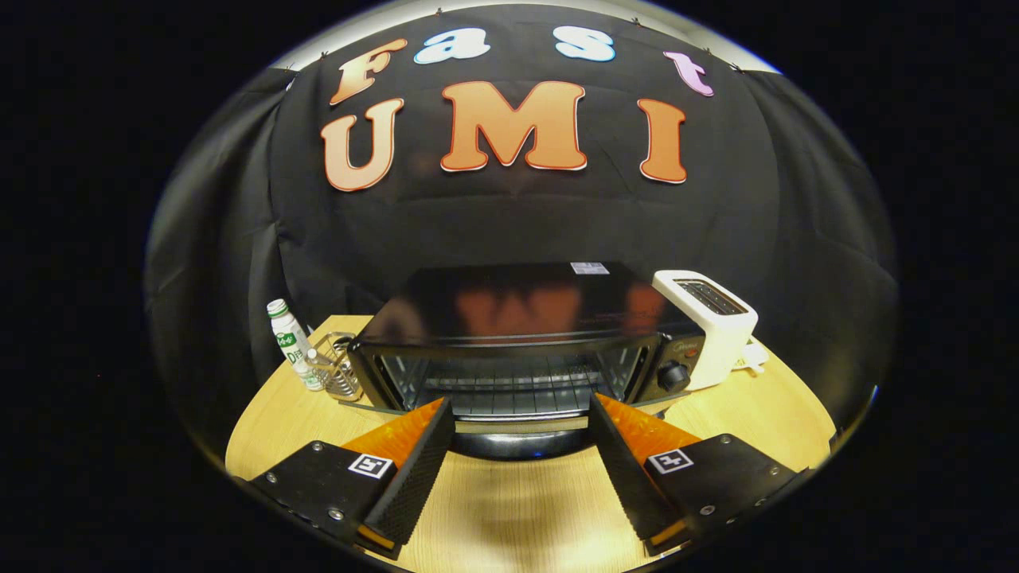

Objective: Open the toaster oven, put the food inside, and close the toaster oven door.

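The tongs stand wide apart with nothing between the fingers, held low over the bare wooden table and aimed level at the oven's front. Just ahead of the fingertips lies the toaster oven's door, which looks folded down and open, its dark edge and handle spanning the gap between the tips. Beyond it the toaster oven shows its wire rack; whether any food sits on it I cannot tell. So the opening step seems done; I judge that loading, if not done, and closing remain. To one side of the oven stand a wire holder and a white bottle; on the other, a white pop-up toaster touches its flank.
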Motion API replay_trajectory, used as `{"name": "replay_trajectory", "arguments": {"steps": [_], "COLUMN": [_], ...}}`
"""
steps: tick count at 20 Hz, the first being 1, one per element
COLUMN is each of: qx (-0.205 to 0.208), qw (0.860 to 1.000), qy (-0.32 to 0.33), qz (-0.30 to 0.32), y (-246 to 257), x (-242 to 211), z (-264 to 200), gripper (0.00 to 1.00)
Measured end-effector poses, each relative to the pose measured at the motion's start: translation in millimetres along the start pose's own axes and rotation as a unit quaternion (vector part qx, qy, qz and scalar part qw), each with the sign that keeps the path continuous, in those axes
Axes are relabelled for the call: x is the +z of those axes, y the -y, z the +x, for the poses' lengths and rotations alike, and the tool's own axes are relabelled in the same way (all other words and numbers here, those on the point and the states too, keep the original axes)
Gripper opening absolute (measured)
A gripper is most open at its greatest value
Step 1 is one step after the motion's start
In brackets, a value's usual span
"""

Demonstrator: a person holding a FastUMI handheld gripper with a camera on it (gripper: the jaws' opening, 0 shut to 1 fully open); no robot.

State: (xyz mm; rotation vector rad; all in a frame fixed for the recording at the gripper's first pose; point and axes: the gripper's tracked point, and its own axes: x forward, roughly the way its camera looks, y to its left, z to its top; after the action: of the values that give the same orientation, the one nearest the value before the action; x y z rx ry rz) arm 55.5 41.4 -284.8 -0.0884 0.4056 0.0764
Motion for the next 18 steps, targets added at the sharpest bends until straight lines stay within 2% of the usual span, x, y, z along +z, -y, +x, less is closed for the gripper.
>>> {"name": "replay_trajectory", "arguments": {"steps": [8,18], "qx": [-0.001,0.010], "qw": [0.999,0.997], "qy": [-0.036,-0.072], "qz": [0.008,0.006], "y": [3.8,6.7], "x": [-49.9,-95.0], "z": [-26.9,-34.3], "gripper": [1.00,1.00]}}
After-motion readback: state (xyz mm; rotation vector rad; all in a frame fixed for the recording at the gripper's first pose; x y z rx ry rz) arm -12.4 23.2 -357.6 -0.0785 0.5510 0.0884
